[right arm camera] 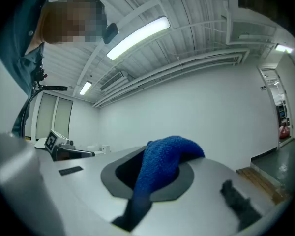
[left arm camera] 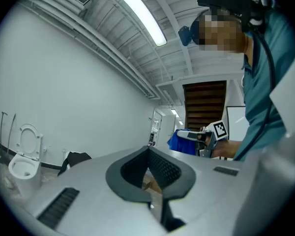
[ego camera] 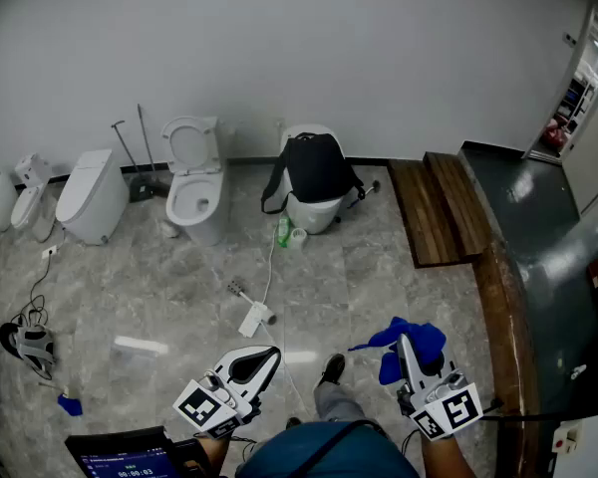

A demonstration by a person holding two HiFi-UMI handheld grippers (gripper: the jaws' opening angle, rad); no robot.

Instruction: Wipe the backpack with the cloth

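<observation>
Head view first: I count two tools low in frame. The left tool (ego camera: 261, 358) has its jaws pressed together at the tips, nothing in them. The right tool (ego camera: 407, 351) is pinching one blue cloth (ego camera: 411, 335), which bunches up around its tip. One black backpack (ego camera: 316, 167) is well away across the floor (ego camera: 379, 277), draped over a white fixture (ego camera: 313, 210) against the wall. To its left are two toilets: one with the lid up (ego camera: 193, 189), one closed (ego camera: 90, 196). One green bottle (ego camera: 282, 232) stands just beside the fixture, and two wooden boards (ego camera: 444, 207) lie to the right.

Left gripper view: jaws meeting at the tips, empty. I can see the backpack (left arm camera: 75, 158) small in the distance, one open toilet left of it, and the right tool with the cloth off to the right.

Right gripper view: jaws closed on the cloth (right arm camera: 162, 163), which humps over the top and trails down towards the camera. The left tool shows at far left.
</observation>
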